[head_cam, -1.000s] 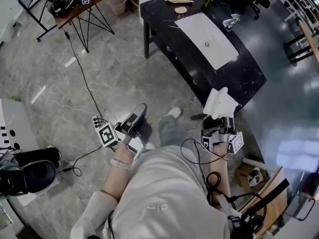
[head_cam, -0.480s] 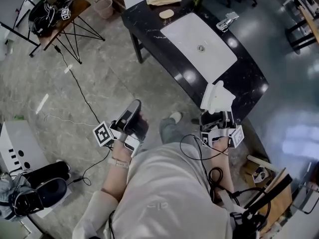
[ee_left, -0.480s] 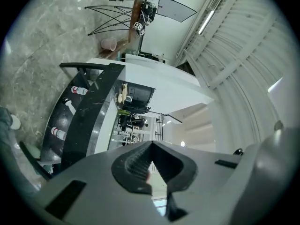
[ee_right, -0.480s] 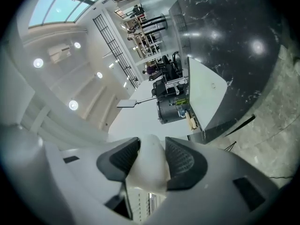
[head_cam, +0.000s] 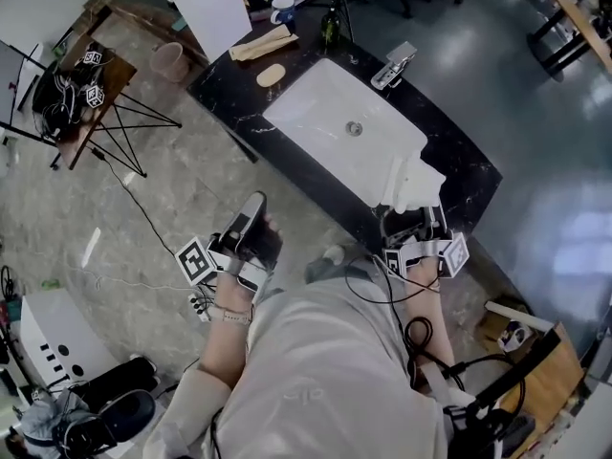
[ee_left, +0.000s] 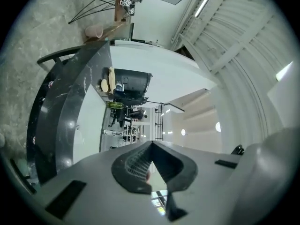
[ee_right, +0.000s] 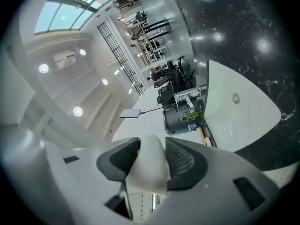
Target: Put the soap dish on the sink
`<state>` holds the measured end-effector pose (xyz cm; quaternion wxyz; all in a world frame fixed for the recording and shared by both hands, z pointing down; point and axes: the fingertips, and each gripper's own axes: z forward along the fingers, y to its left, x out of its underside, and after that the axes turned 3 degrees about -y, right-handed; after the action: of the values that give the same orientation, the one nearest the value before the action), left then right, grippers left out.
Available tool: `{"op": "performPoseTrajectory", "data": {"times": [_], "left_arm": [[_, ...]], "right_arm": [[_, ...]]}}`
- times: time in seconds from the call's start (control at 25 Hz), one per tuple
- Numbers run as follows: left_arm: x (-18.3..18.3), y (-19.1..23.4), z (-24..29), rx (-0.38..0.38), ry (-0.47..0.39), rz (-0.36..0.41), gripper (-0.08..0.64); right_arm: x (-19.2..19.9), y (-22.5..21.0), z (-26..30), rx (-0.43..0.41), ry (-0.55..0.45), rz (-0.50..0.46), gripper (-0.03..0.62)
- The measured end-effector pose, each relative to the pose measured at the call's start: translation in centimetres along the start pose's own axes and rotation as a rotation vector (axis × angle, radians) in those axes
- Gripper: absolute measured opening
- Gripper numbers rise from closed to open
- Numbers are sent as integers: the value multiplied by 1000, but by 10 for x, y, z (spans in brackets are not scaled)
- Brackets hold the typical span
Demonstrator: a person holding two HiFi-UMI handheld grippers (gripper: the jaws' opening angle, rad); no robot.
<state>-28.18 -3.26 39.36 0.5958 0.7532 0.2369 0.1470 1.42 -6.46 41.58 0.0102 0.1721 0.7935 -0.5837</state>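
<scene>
A white soap dish (head_cam: 413,184) is clamped upright in my right gripper (head_cam: 413,212), at the near edge of the black counter (head_cam: 466,172). In the right gripper view the dish (ee_right: 149,171) fills the gap between the dark pads (ee_right: 183,162), and the white sink (ee_right: 243,110) lies ahead. The rectangular sink basin (head_cam: 342,130) is set into the counter just beyond the dish. My left gripper (head_cam: 251,210) hovers over the floor left of the counter. Its jaws are shut with nothing between them (ee_left: 149,165), and it points along the counter and sink (ee_left: 89,121).
A chrome faucet (head_cam: 394,65) stands behind the basin. A soap bar (head_cam: 271,75), a wooden piece (head_cam: 263,44), a mug (head_cam: 283,10) and a dark bottle (head_cam: 331,29) sit at the counter's far left end. A small table with cables (head_cam: 81,84) and a bin (head_cam: 170,60) stand left.
Both grippers and the person have come up to the counter. The soap dish, still gripped, now hangs at the counter's near edge beside the basin.
</scene>
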Motion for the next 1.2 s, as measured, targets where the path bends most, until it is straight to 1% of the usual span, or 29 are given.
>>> {"op": "performPoseTrajectory", "data": {"times": [0.2, 0.36, 0.52, 0.68, 0.76, 0.84, 0.92, 1.04, 1.2], "left_arm": [[21, 7, 61, -12, 106, 34, 6], [51, 15, 101, -29, 215, 28, 6], [86, 27, 133, -45, 341, 10, 6], [125, 46, 155, -85, 473, -20, 6], [146, 57, 166, -118, 546, -55, 6], [168, 65, 175, -146, 614, -107, 6], [186, 68, 180, -160, 671, -127, 6], [202, 70, 187, -166, 734, -105, 6], [208, 71, 195, -166, 760, -119, 6]], "right_arm": [[-47, 7, 4, -36, -84, -11, 190], [-75, 14, -11, -47, -158, -23, 190], [-99, 22, -35, -73, -255, -33, 190], [-119, 27, -61, -74, -336, -64, 190], [-129, 28, -72, -73, -384, -81, 190], [-135, 27, -81, -67, -427, -89, 190], [-138, 24, -89, -62, -458, -91, 190], [-144, 22, -94, -63, -484, -97, 190], [-153, 21, -92, -68, -504, -106, 190]]}}
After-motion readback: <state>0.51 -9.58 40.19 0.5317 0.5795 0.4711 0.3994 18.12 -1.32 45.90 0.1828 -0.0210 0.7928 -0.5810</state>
